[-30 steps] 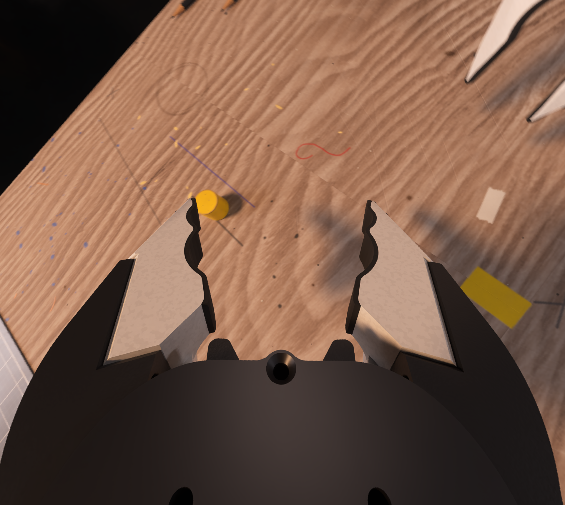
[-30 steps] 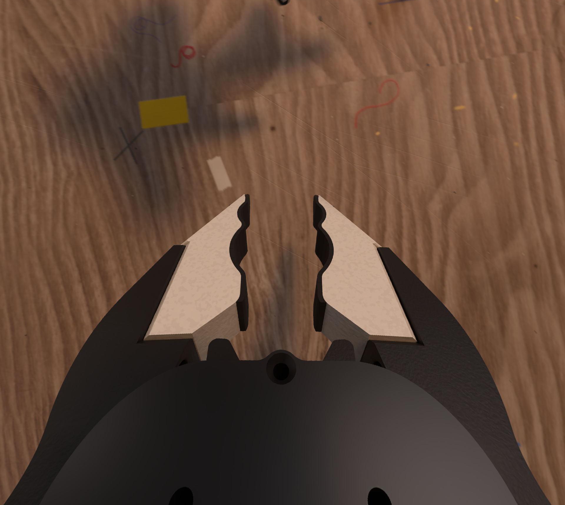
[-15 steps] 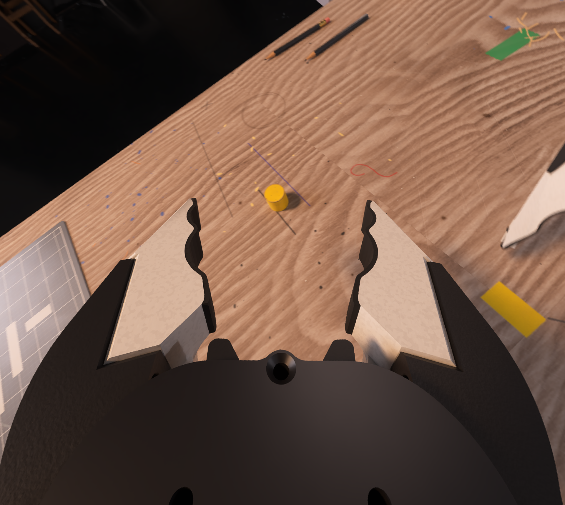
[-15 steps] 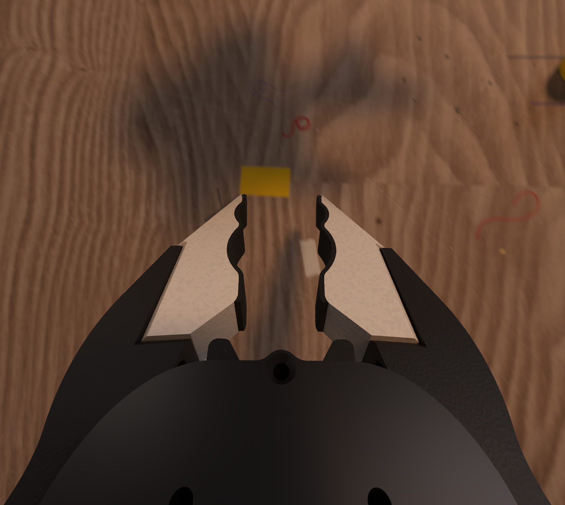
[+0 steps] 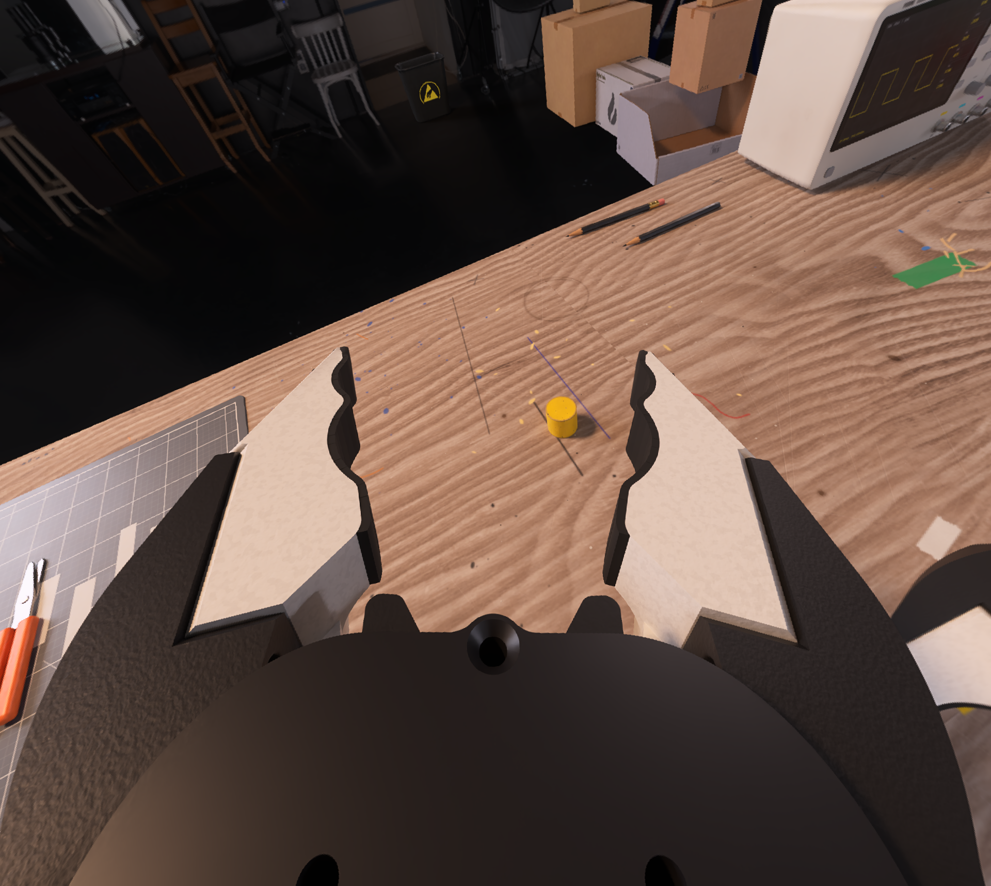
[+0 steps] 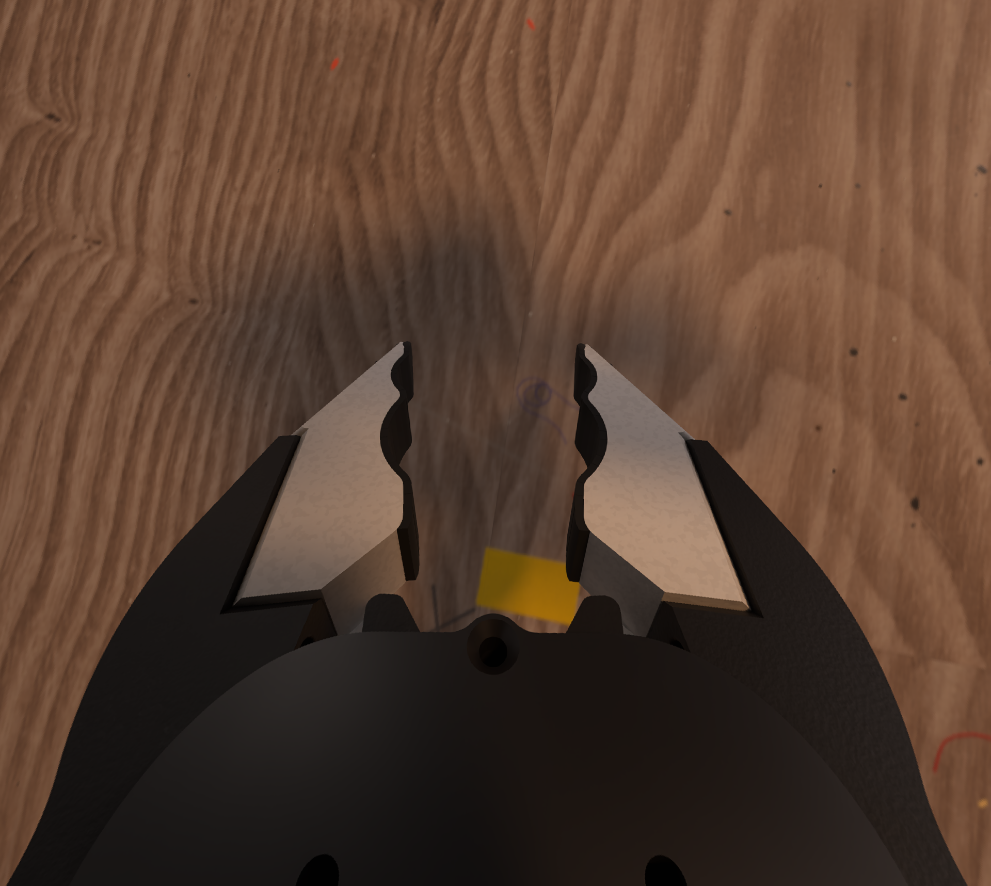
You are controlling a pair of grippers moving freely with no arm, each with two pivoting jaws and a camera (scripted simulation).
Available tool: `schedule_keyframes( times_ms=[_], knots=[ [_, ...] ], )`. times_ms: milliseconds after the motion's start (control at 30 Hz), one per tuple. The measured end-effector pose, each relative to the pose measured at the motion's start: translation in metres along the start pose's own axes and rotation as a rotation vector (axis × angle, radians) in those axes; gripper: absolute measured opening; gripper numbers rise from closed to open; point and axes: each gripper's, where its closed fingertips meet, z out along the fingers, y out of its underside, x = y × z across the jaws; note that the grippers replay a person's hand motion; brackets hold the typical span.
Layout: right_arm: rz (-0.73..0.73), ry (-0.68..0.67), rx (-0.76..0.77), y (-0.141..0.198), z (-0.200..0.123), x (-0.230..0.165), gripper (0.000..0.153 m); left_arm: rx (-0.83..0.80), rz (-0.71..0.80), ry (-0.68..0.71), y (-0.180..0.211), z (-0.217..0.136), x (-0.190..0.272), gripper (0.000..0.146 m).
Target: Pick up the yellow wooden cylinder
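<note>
The yellow wooden cylinder (image 5: pixel 561 417) stands upright on the wooden table (image 5: pixel 751 378), in the left wrist view. My left gripper (image 5: pixel 493 356) is open wide and empty, above the table; the cylinder appears between its fingers, closer to the right one, farther off. My right gripper (image 6: pixel 490 351) is open and empty over bare wood; the cylinder is not in its view. A flat yellow tape patch (image 6: pixel 528 587) lies on the table under its jaws. Part of the right gripper (image 5: pixel 944 646) shows at the left wrist view's right edge.
A grey cutting mat (image 5: pixel 107 485) with an orange tool (image 5: pixel 19 656) lies at the left. Two pencils (image 5: pixel 643 225), a green patch (image 5: pixel 930 270) and a white instrument with a screen (image 5: pixel 879 72) are at the far side. Cardboard boxes (image 5: pixel 595 56) stand beyond the table edge.
The left gripper has pulled back and tilted up; the cylinder now sits between its fingers, right of centre. The right gripper has moved on over the table; the yellow patch is now under its jaws.
</note>
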Motion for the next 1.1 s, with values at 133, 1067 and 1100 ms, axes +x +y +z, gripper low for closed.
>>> schedule_keyframes(
  times_ms=[133, 1067, 1100],
  knots=[
    [0.018, 0.006, 0.015, -0.014, 0.01, 0.01, 0.063, 0.015, -0.007, -0.014, -0.002, -0.001, -0.004, 0.104],
    [0.405, 0.332, 0.092, 0.064, -0.096, 0.214, 0.065, -0.201, -0.03, -0.038, 0.059, 0.052, 0.001, 0.101],
    [0.382, 0.323, 0.092, 0.059, -0.09, 0.218, 0.066, -0.208, -0.027, -0.04, 0.06, 0.053, 0.002, 0.101]
  ],
)
